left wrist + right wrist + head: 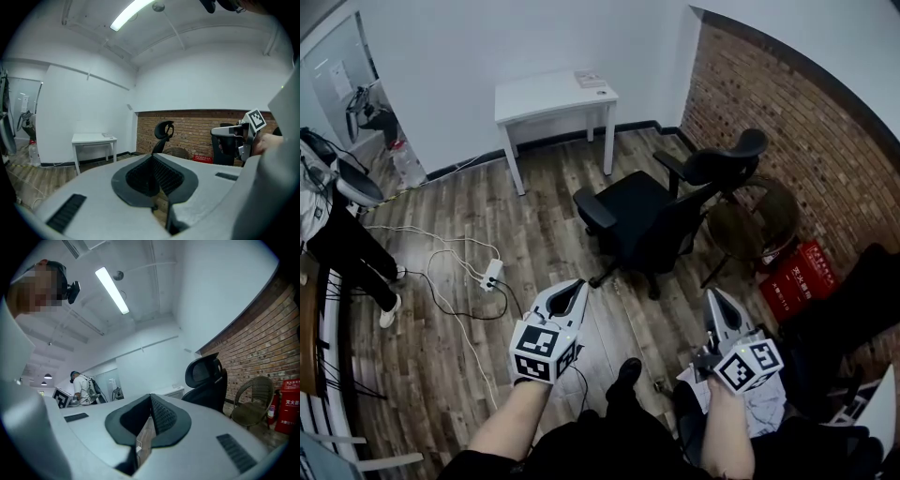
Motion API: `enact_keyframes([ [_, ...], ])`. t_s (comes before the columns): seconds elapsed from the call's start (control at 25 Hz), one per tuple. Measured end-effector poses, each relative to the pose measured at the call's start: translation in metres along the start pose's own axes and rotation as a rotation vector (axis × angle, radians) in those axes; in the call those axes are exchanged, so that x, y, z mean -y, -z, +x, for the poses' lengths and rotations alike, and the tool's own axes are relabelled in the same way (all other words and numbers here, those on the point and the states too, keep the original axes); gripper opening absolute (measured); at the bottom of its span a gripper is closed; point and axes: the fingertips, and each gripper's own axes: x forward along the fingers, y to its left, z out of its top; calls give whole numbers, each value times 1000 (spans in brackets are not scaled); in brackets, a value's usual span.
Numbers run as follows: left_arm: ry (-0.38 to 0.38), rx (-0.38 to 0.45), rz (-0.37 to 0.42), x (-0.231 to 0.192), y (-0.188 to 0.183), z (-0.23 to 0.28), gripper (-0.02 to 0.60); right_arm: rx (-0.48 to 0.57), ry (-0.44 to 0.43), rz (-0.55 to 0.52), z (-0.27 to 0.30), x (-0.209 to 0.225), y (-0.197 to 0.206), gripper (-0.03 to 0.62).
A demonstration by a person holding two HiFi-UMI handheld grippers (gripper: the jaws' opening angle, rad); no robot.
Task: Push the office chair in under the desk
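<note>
A black office chair (661,211) with a headrest stands on the wooden floor, well apart from the white desk (553,94) by the far wall. My left gripper (575,289) and right gripper (713,298) are held low in front of me, short of the chair, both shut with nothing between their fingers. In the left gripper view the shut left gripper (152,157) points toward the chair's headrest (164,131), with the desk (93,139) to its left. Past the shut right gripper (150,397) in its own view, the chair back (206,380) rises at the right.
A wicker chair (759,220) and a red crate (797,277) stand by the brick wall, right of the office chair. A power strip with loose cables (492,274) lies on the floor at the left. Another person (347,234) stands at the far left.
</note>
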Motion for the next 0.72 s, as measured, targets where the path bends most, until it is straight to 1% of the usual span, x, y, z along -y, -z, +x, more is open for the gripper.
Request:
enact_keyframes([
  [0.16, 11, -13, 18, -3, -10, 59, 14, -3, 10, 8, 33, 49, -5, 5],
  [0.32, 56, -9, 44, -1, -33, 119, 14, -3, 4, 2, 71, 92, -20, 6],
  [0.52, 77, -7, 54, 6, -56, 188, 12, -6, 13, 17, 99, 146, -34, 14],
  [0.6, 89, -13, 59, 9, -60, 208, 14, -7, 32, 27, 106, 166, -37, 35],
  [0.72, 115, -40, 59, 12, -56, 234, 12, -19, 61, 42, 115, 190, -36, 45],
])
